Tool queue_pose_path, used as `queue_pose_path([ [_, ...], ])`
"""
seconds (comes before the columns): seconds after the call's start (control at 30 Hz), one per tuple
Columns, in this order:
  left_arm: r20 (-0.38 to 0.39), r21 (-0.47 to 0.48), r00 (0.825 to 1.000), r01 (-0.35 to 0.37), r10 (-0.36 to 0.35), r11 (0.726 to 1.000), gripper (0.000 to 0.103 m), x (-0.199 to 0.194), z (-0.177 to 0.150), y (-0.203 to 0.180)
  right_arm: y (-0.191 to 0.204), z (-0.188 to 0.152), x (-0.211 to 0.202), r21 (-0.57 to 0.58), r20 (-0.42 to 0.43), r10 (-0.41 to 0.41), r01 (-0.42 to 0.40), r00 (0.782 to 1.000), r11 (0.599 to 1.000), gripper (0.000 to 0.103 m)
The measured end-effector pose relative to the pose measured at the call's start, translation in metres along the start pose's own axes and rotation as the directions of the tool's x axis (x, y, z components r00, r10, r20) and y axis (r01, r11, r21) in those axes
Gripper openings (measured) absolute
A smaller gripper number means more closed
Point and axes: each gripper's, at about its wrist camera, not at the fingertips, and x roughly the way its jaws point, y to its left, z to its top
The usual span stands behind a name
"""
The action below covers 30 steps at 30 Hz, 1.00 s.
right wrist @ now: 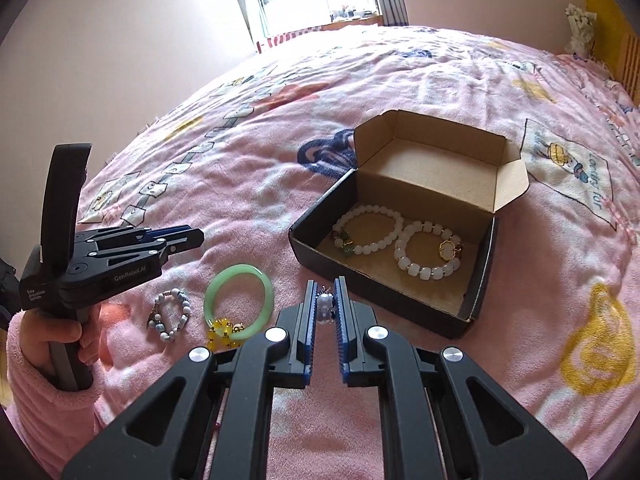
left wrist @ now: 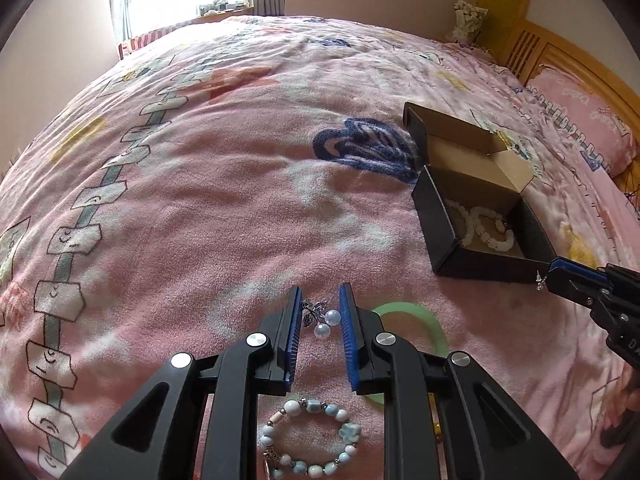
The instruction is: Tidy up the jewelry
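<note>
An open black cardboard box [right wrist: 308, 246] lies on the pink bed and holds two white bead bracelets [right wrist: 370, 236]; it also shows in the left wrist view [left wrist: 436, 216]. My right gripper [right wrist: 325, 304] is shut on a pearl earring [right wrist: 325, 307], just short of the box's near wall. My left gripper [left wrist: 320, 312] is open, its fingers on either side of a second pearl earring [left wrist: 325, 322] on the blanket. A blue-and-white bead bracelet [left wrist: 310, 436] and a green jade bangle [right wrist: 238, 300] lie near it.
A small yellow bead piece [right wrist: 222, 334] rests against the bangle. The box's lid flap [right wrist: 440, 148] stands open behind the box. A pink pillow [left wrist: 580, 120] and wooden headboard [left wrist: 532, 48] are at the far right. A window is beyond the bed.
</note>
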Motion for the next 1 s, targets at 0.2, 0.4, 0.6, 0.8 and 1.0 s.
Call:
queue_pose_path([
  [0.2, 0.055, 0.037, 0.998, 0.041, -0.043, 0.998, 0.020, -0.019, 0.022, -0.026, -0.003, 0.005, -0.016, 0.012, 0.043, -0.007, 0.006, 0.999, 1.000, 0.010],
  [0.4, 0.096, 0.108, 0.991, 0.082, -0.093, 0.991, 0.020, -0.034, 0.040, -0.064, -0.017, 0.013, -0.031, 0.048, 0.090, -0.021, 0.017, 0.996, 0.999, 0.010],
  [0.6, 0.074, 0.156, 0.990, 0.108, -0.121, 0.982, 0.020, -0.019, 0.052, -0.092, -0.032, 0.021, -0.039, 0.080, 0.110, -0.056, 0.047, 0.992, 0.996, 0.010],
  [0.8, 0.062, 0.158, 0.986, 0.142, -0.153, 0.977, 0.020, -0.006, 0.065, -0.109, -0.045, 0.034, -0.037, 0.107, 0.129, -0.074, 0.061, 0.989, 0.992, 0.010],
  [1.0, 0.062, 0.166, 0.983, 0.159, -0.172, 0.973, 0.020, 0.004, 0.070, -0.114, -0.059, 0.043, -0.033, 0.148, 0.150, -0.073, 0.051, 0.986, 0.988, 0.010],
])
